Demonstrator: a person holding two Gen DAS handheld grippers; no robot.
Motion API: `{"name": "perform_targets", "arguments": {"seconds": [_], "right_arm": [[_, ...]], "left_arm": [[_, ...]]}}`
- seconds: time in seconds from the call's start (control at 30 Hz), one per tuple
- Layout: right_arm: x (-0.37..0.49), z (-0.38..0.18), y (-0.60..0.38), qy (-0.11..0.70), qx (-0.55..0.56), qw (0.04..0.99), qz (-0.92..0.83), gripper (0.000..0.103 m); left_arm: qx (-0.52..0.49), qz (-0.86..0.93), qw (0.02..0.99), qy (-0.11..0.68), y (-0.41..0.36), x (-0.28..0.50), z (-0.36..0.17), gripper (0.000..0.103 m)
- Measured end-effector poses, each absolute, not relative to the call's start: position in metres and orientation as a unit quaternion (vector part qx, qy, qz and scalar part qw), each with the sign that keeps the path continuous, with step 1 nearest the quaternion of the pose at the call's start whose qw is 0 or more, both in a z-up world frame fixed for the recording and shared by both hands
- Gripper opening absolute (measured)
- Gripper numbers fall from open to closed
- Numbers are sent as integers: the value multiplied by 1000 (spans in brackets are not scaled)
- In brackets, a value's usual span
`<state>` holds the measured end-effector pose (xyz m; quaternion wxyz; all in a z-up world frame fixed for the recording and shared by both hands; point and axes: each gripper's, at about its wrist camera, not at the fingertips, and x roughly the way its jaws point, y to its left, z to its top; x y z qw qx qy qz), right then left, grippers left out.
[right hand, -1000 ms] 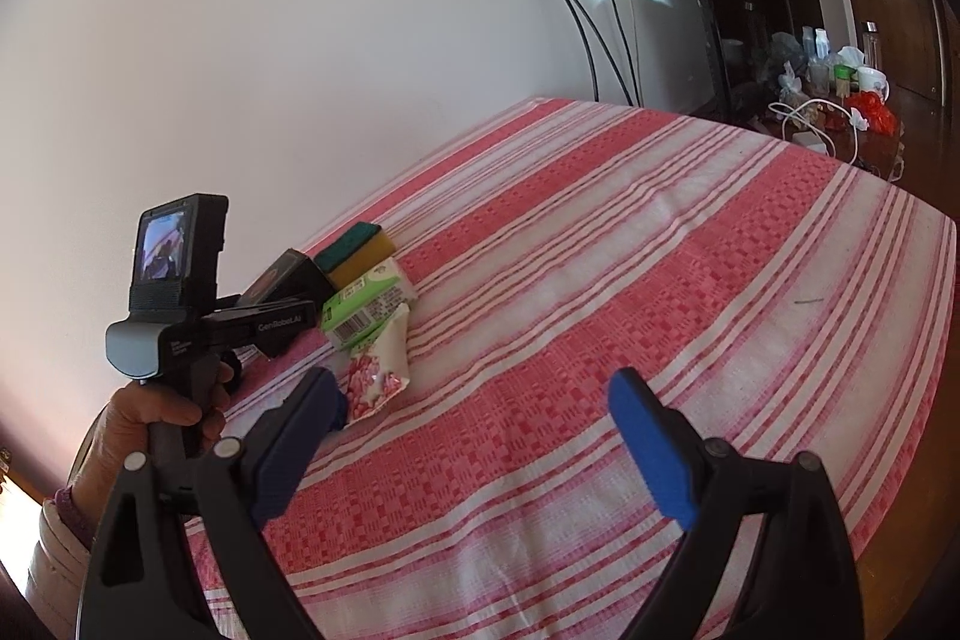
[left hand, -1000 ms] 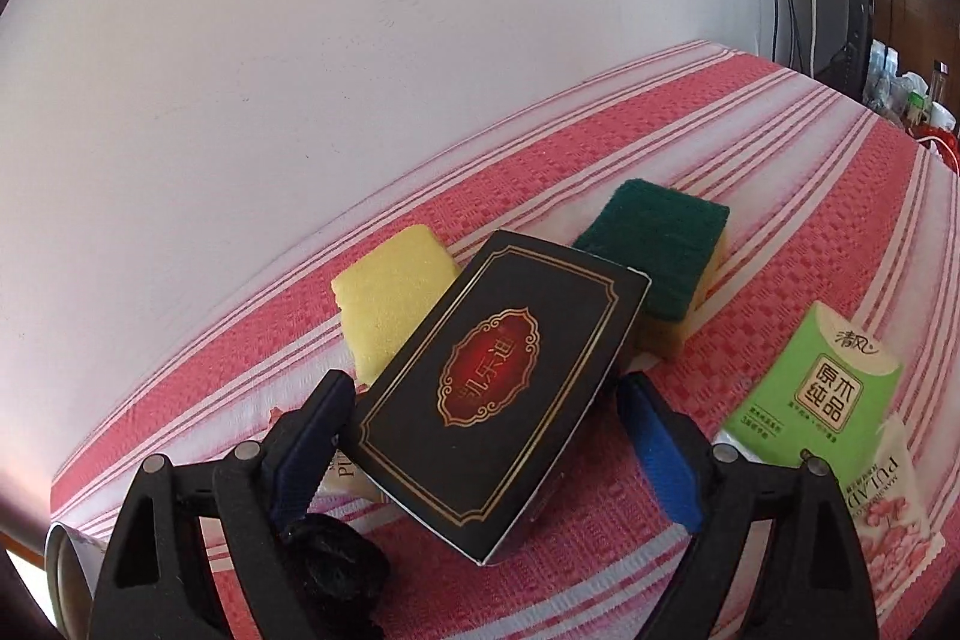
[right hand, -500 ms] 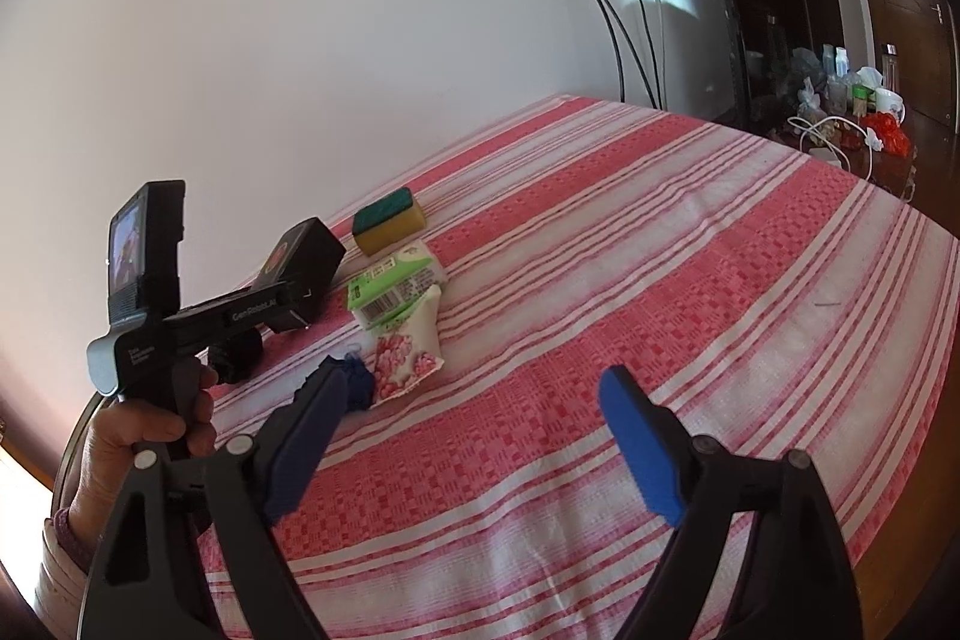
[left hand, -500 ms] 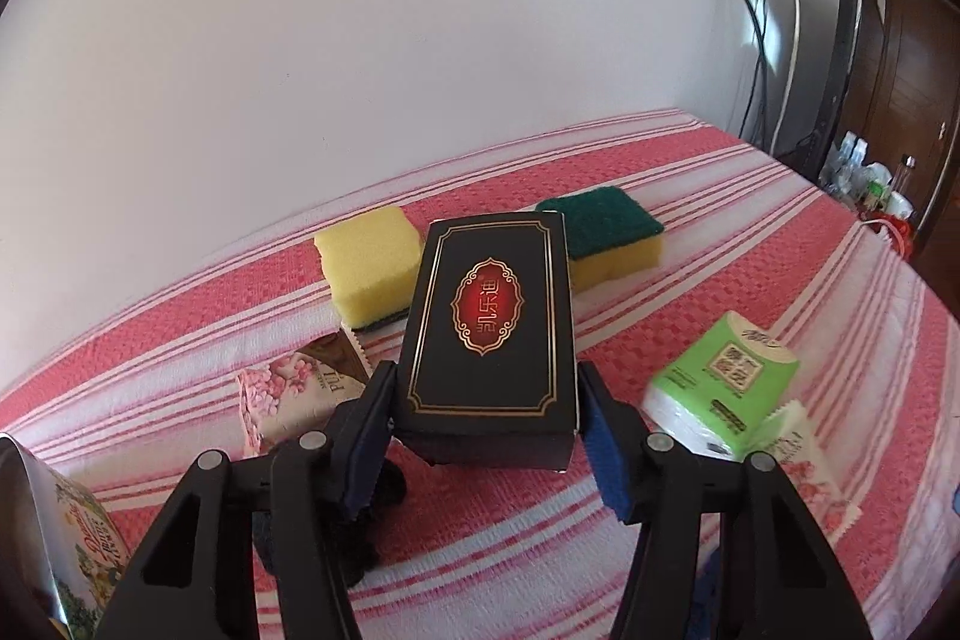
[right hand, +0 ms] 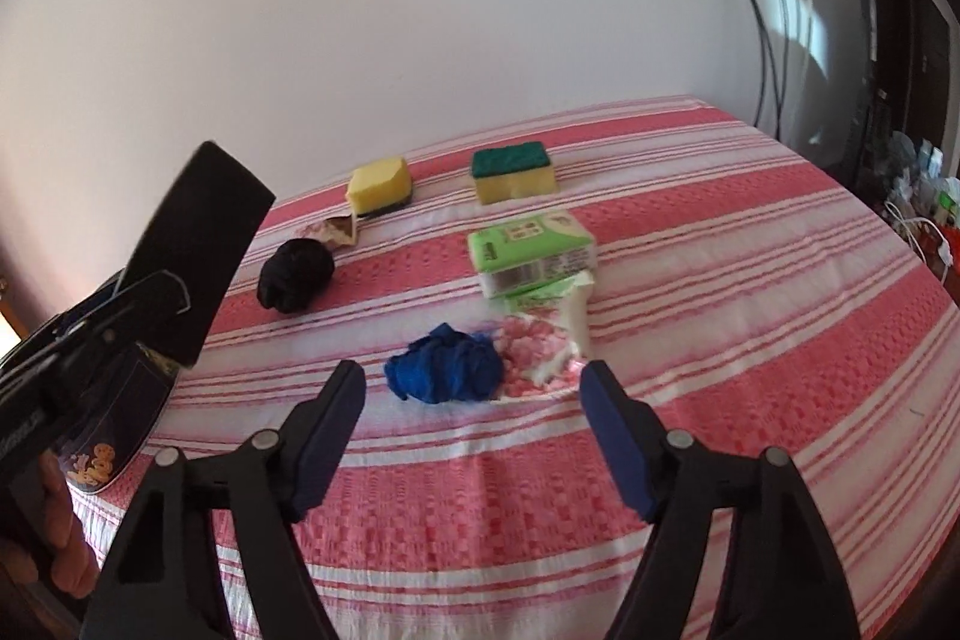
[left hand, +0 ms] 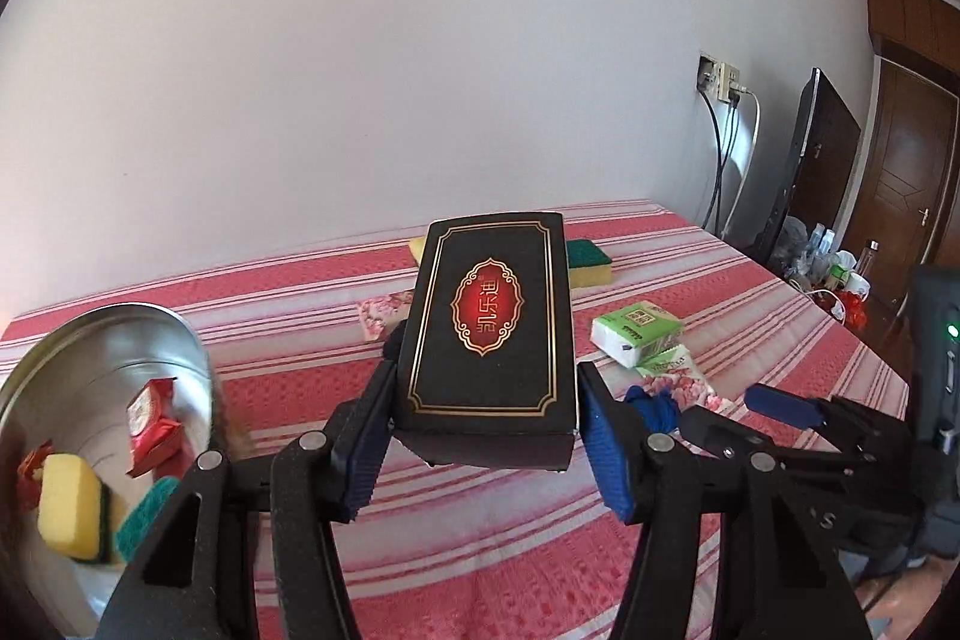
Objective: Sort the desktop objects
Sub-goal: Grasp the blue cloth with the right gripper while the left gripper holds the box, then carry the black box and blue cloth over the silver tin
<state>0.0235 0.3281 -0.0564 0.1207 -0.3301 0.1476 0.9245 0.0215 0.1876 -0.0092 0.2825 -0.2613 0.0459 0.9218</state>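
Lifted off the cloth since a second ago, the black box (left hand: 491,334) now hangs above the table, clamped flat between the blue pads of the left gripper (left hand: 483,445), which closed on it early in that second; then it lay among the sponges. Down at the left of that view sits a metal tin (left hand: 114,340) with a yellow sponge and red packets inside. The right gripper (right hand: 471,436) has swung in over the striped tablecloth (right hand: 750,280), its jaws apart with nothing between them; they have just been closing. Just past its tips lies a blue cloth ball (right hand: 447,370), touching a pink floral packet (right hand: 540,355). Beyond that sit a green tissue pack (right hand: 531,253), a black cloth ball (right hand: 295,274), a yellow sponge (right hand: 379,187) and a green-topped sponge (right hand: 513,172) near the wall.
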Motion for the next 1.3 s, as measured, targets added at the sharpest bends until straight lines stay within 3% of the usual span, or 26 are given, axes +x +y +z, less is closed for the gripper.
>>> {"name": "perform_targets", "arguments": {"seconds": [0.33, 0.37, 0.53, 0.8, 1.3], "right_arm": [[-38, -94, 309, 48, -434, 134, 889, 64], [-38, -92, 309, 49, -430, 133, 891, 59], [-32, -90, 312, 79, -421, 130, 894, 58], [3, -36, 270, 149, -313, 78, 935, 58], [-4, 11, 173, 124, -254, 0, 959, 58]], "left_arm": [[-230, 941, 246, 30, 129, 48, 5, 60], [-228, 942, 245, 29, 123, 49, 6, 60], [-232, 942, 243, 16, 108, 51, 2, 60], [-230, 949, 215, 3, 86, 49, 5, 60], [-231, 965, 123, -11, 28, 37, 10, 60]]}}
